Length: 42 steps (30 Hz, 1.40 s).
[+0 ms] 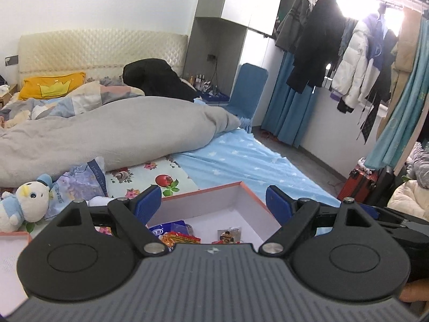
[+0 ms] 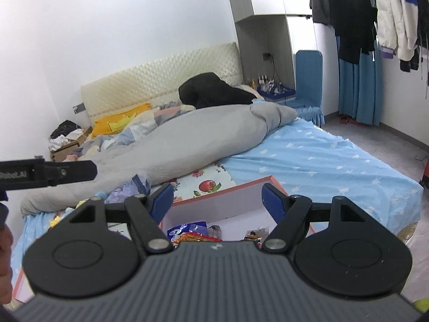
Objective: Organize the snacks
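You are holding both the left gripper (image 1: 213,201) and right gripper (image 2: 217,201) with jaws apart and empty over the rectangular, orange-rimmed box (image 1: 203,191) of crinkly snack packets (image 1: 185,237). Only your left view is showing the fuzzy plush toy (image 1: 24,204).

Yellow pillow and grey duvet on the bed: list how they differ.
The yellow pillow is bright, with a lighter crown design; the grey duvet is plain and dull. The yellow pillow is small and sits up by the headboard; the grey duvet is far larger, bunched in a long roll slanting across the mattress. Both are soft bedding on the same bed.
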Available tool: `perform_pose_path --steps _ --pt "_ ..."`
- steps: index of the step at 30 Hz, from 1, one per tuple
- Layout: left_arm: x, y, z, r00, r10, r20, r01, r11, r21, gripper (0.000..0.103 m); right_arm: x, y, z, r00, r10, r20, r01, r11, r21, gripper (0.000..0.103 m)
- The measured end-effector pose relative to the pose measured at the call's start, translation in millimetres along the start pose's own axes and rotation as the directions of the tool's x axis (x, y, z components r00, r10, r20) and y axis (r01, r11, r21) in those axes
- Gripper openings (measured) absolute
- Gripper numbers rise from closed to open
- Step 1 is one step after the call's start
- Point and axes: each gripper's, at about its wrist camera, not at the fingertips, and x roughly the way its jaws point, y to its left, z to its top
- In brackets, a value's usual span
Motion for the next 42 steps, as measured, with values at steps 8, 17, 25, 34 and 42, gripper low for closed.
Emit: perform_pose_path --steps 8,17,25,34,42 --pt "-42.8 -3.0 -27.8 0.999 0.017 0.039 -0.018 1.000 0.014 0.089 -22.4 3.9 -23.7 1.000 0.001 0.008 -0.001 1.000 0.008 0.074" --pt "-42.4 1.7 -74.7 0.999 0.046 -0.004 -0.046 0.999 0.012 0.090 -25.5 8.1 -57.0 0.999 -0.010 -0.038 0.010 1.000 0.004 0.074" --pt "-22.8 10.7 -101.7 0.997 0.055 -0.047 -0.056 0.998 -0.025 0.090 -22.0 6.2 -82.3 0.997 -0.019 -0.071 0.018 1.000 -0.017 0.074" --pt "-13.5 4.1 -119.3 0.997 0.065 -0.033 -0.065 0.998 -0.003 0.090 -16.3 -4.9 -96.8 0.996 -0.023 -0.081 0.022 1.000 -0.008 0.074" --pt "-25.7 9.2 -123.3 0.997 0.074 0.006 -0.074 0.997 0.004 0.090 -20.5 1.1 -105.6 0.998 -0.016 -0.060 0.015 0.999 -0.029 0.074"
